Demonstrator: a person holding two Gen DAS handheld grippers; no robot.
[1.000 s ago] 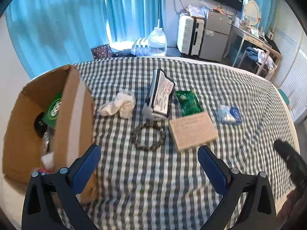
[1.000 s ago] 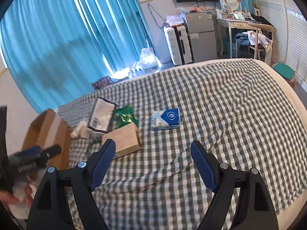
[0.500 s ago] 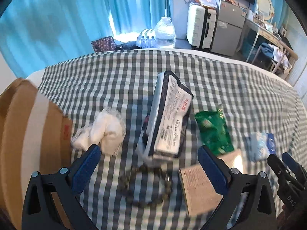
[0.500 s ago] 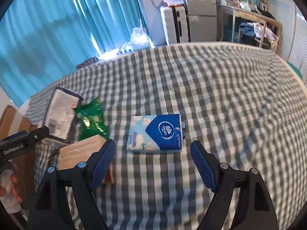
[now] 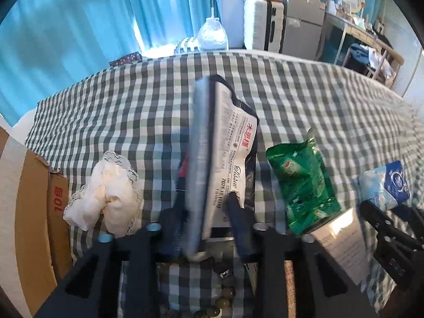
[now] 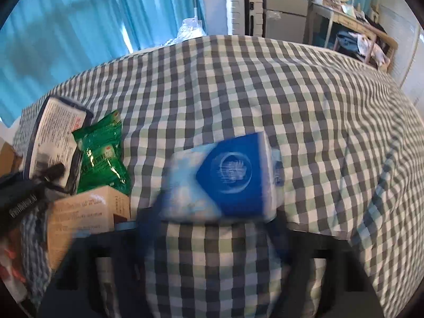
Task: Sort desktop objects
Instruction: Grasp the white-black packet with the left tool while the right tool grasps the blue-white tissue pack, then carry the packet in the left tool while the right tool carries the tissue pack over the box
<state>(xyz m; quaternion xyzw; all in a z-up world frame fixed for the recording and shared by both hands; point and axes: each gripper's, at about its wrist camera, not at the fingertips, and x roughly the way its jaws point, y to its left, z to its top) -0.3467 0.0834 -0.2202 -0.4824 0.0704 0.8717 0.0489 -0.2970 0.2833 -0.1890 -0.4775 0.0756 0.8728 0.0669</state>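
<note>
While the left hand-held gripper (image 5: 205, 220) sits at the bottom centre of its view, its two dark fingers are drawn narrow onto the near end of a white-and-dark tissue pack (image 5: 225, 153), which stands on edge and runs up the middle of the frame. Just right of it lies a green foil snack packet (image 5: 302, 182), and below that, at the lower right, a tan cardboard box (image 5: 341, 241) with printed text. A string of dark beads (image 5: 225, 286) shows between the gripper's arms at the bottom. Left of the tissue pack rests a crumpled white lace cloth (image 5: 106, 193), and an open brown carton (image 5: 31, 212) fills the left edge.

Seen from the right wrist, the right hand-held gripper (image 6: 212, 228) is low in the centre, its blue fingers blurred but pressed against both ends of a blue-and-white pocket tissue packet (image 6: 225, 182), holding it. At the left of that frame are the same tissue pack (image 6: 53, 135), the green packet (image 6: 102, 153) and the tan box (image 6: 84, 214), with the left gripper's dark tip over them.

Everything lies on a bed covered with a green-grey checked sheet (image 6: 265, 92). Teal curtains (image 5: 79, 26) fill the upper left, and a white suitcase (image 5: 261, 23) stands at the upper right.
</note>
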